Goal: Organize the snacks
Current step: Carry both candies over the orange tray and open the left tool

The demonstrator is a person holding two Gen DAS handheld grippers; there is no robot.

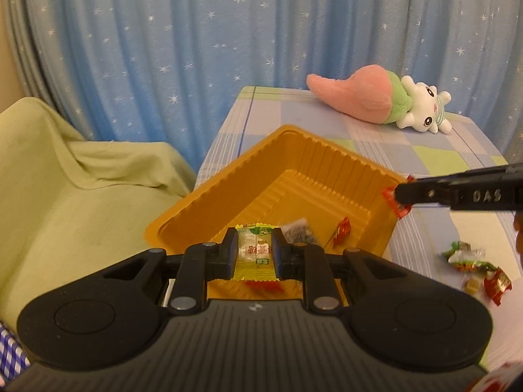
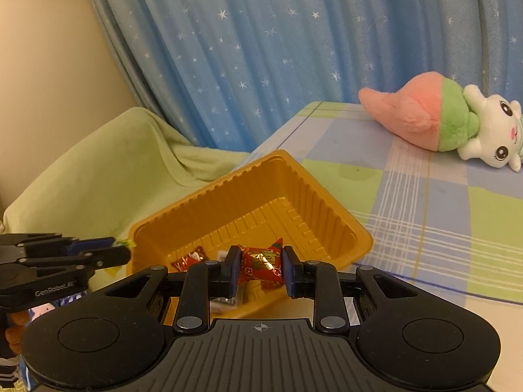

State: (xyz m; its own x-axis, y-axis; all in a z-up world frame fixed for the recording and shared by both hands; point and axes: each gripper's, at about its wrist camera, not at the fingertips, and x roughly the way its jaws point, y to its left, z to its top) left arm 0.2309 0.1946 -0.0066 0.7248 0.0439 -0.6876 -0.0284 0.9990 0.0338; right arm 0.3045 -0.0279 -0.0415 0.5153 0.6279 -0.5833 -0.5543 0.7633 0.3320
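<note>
An orange plastic tray (image 1: 313,163) (image 2: 327,202) sits on the checked tablecloth. My left gripper (image 1: 255,249) is shut on a yellow-green snack packet (image 1: 255,254) above the tray's near edge. My right gripper (image 2: 260,266) is shut on a red wrapped candy (image 2: 261,263) over the tray's near right side; in the left wrist view it reaches in from the right (image 1: 400,194). A red candy (image 1: 341,230) and a dark packet (image 1: 299,232) lie in the tray. In the right wrist view the left gripper (image 2: 121,250) shows at the tray's left rim.
Several loose wrapped candies (image 1: 474,268) lie on the table right of the tray. A pink and green plush toy (image 1: 385,101) (image 2: 441,121) lies at the table's far side. A green-covered seat (image 1: 81,179) stands left of the table. A blue starred curtain (image 1: 228,49) hangs behind.
</note>
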